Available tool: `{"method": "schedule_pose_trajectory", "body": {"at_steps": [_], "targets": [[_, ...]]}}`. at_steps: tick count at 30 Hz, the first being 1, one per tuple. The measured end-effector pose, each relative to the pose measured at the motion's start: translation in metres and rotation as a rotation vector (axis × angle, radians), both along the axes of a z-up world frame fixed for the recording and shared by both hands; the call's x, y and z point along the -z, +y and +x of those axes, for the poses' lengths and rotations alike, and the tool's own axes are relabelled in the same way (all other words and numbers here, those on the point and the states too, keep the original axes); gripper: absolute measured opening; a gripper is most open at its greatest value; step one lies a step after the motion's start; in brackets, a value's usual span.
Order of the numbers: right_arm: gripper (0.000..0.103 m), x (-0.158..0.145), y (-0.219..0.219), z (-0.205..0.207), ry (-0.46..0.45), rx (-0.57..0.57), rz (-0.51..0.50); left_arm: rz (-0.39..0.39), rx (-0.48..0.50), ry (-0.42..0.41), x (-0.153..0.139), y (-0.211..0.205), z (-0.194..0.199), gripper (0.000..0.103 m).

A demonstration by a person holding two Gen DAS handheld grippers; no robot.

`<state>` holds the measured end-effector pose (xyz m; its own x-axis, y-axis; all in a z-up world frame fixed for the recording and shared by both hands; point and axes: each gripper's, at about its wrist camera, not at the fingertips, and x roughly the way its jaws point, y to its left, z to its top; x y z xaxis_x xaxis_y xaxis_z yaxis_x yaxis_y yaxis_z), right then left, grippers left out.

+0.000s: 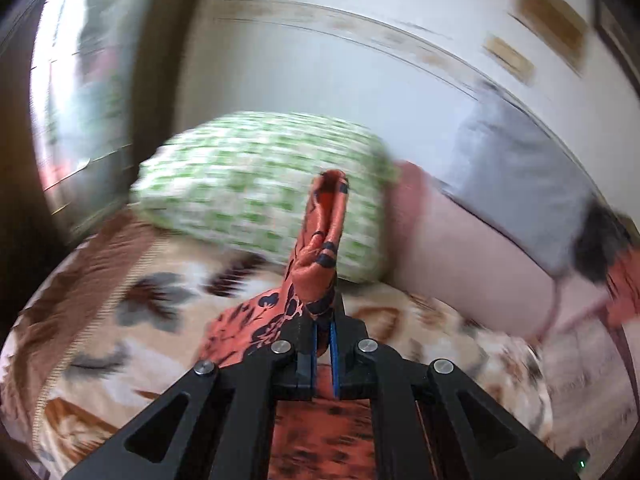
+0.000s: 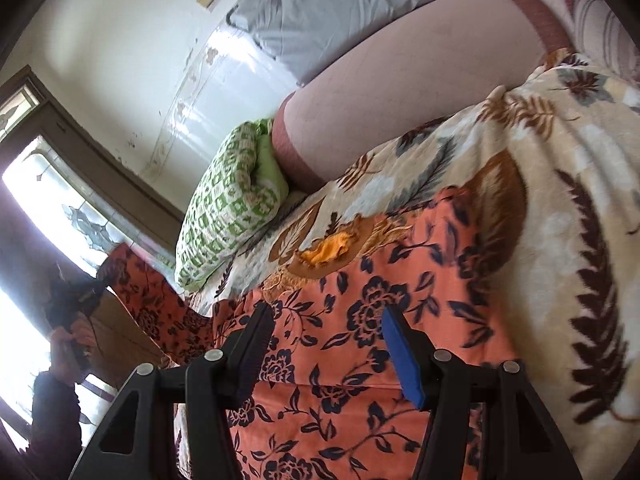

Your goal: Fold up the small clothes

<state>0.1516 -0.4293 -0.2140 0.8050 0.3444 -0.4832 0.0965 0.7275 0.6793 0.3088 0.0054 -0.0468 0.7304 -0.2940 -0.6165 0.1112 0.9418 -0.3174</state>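
An orange cloth with dark blue flowers [image 2: 360, 320] lies spread on the floral blanket [image 2: 560, 208] of a bed. My left gripper [image 1: 323, 320] is shut on a bunched corner of this cloth [image 1: 324, 236] and holds it lifted, the fabric sticking up past the fingertips. In the right wrist view the left gripper [image 2: 70, 300] shows at the far left with the cloth's raised end. My right gripper [image 2: 326, 316] is open and empty, its fingers just above the flat part of the cloth.
A green and white checked pillow [image 1: 260, 196] lies at the head of the bed, also in the right wrist view [image 2: 228, 208]. A pink bolster [image 2: 400, 92] and a grey pillow [image 2: 340, 8] lie beside it. A window [image 2: 60, 208] stands at the left. The left view is motion-blurred.
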Motion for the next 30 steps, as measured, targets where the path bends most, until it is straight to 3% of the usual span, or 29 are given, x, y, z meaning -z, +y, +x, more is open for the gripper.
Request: {"method": "schedule_pose_trajectory", "body": {"at_steps": [6,10,12,14,16,20,23,30], "targets": [[0.061,-0.004,-0.037,-0.028,-0.021,0.067,0.051,-0.028,0.222,0.045,0.015,-0.143,-0.028,0.004],[0.06,-0.001,-0.061,-0.037,-0.016,0.116,0.085,-0.058,0.335,0.141,0.056,-0.222,-0.048,0.004],[0.06,0.004,-0.072,-0.038,-0.008,0.13,0.134,-0.061,0.394,0.229,0.087,-0.254,-0.054,0.007],[0.06,0.01,-0.081,-0.037,0.012,0.144,0.192,-0.057,0.452,0.331,0.115,-0.27,-0.061,0.027],[0.064,0.014,-0.085,-0.035,0.032,0.145,0.227,-0.075,0.47,0.361,0.121,-0.261,-0.066,0.036],[0.069,0.017,-0.077,-0.02,0.062,0.105,0.25,-0.064,0.431,0.254,0.095,-0.209,-0.064,0.062],[0.069,0.022,-0.066,-0.009,0.078,0.082,0.265,0.013,0.322,0.194,0.088,-0.155,-0.046,0.063],[0.068,0.048,-0.036,0.041,0.215,0.021,0.177,0.205,0.054,0.261,0.134,-0.037,-0.015,0.063]]}}
